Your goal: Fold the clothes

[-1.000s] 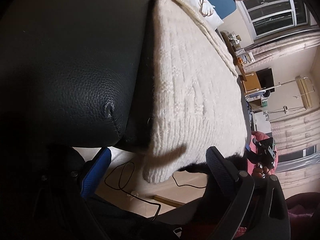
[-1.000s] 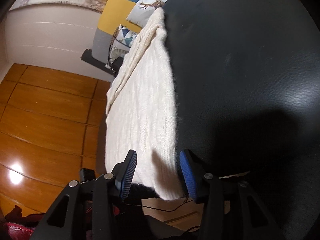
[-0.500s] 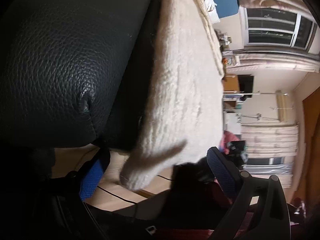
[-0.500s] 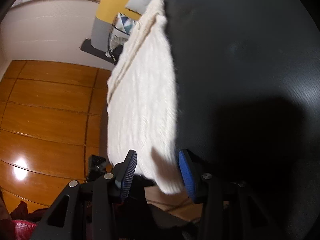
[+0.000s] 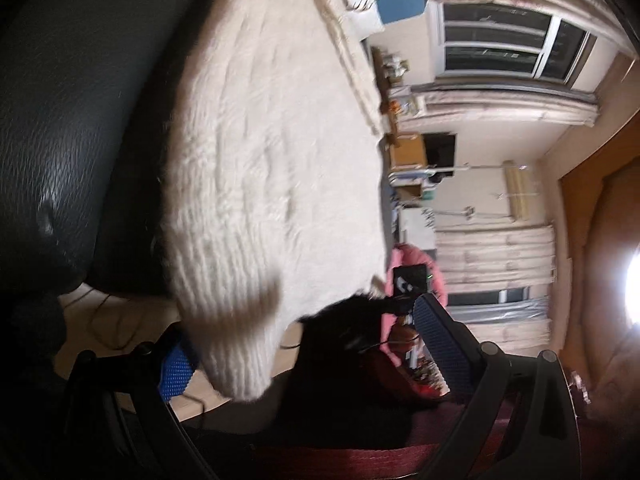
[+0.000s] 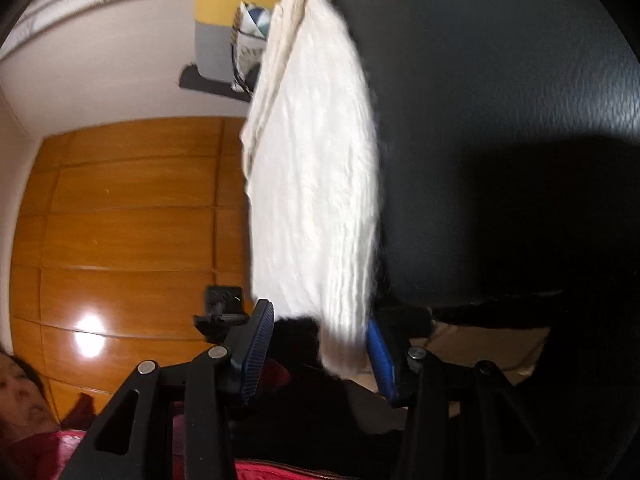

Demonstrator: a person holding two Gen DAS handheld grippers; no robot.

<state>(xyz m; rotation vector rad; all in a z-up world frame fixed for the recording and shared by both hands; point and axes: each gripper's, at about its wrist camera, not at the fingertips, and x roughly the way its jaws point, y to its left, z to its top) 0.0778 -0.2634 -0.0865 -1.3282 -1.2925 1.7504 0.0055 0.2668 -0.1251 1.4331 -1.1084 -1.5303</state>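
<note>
Left wrist view is showing the sweater (image 5: 272,160) lying along the sofa (image 5: 72,92) edge, its hem hanging over. Left gripper (image 5: 296,344) and right gripper (image 6: 320,348) jaws are standing open around its corners, not pinching. Closing shallowly risks loose knit slipping free.

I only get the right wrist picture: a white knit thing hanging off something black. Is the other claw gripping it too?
Observer: No. The left gripper is open; a corner of the sweater sits between its fingers, next to one blue pad.
Operator: What's beyond the sweater on that side?
Observer: A window with pale curtains.
Operator: Anything on the floor?
Observer: A thin dark cable, just below the edge of the black cushion.
</note>
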